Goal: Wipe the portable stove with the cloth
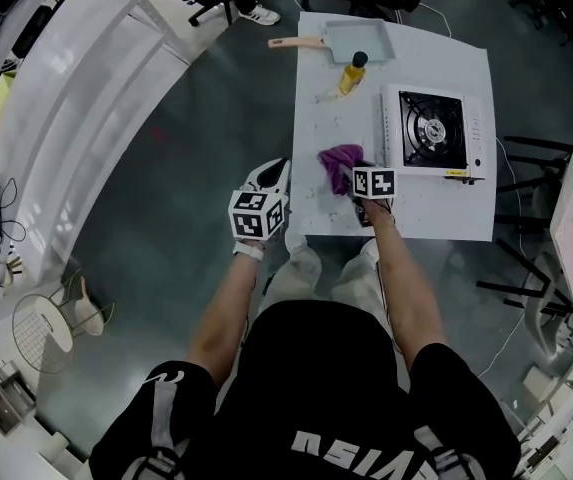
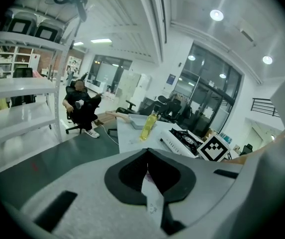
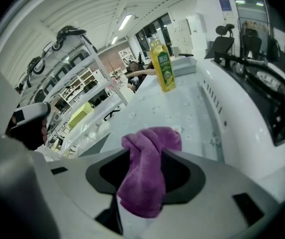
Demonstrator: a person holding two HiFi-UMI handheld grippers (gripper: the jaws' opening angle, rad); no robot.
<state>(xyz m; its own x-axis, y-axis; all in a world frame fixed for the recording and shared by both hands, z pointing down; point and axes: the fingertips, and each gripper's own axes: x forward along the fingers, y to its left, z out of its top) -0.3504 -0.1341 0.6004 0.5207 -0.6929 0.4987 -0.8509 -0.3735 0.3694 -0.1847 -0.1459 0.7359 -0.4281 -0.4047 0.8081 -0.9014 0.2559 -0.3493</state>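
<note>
The purple cloth [image 1: 338, 160] lies bunched on the white table [image 1: 446, 218], just left of the portable stove [image 1: 431, 128], a white single-burner unit with a black grate. My right gripper [image 1: 358, 178] points down at the cloth's near end. In the right gripper view the cloth [image 3: 149, 178] runs loosely between the parted jaws of the right gripper [image 3: 147, 151], with the stove [image 3: 261, 98] close on the right. My left gripper [image 1: 274, 176] hovers at the table's left edge, away from the cloth. In its own view the left gripper [image 2: 147, 154] has its jaws together and empty.
A yellow oil bottle [image 1: 352, 73] stands behind the cloth, and a grey square pan [image 1: 358, 40] with a wooden handle sits at the far end. White shelving [image 1: 66, 118] lines the left. A person [image 2: 82, 106] sits on an office chair beyond the table.
</note>
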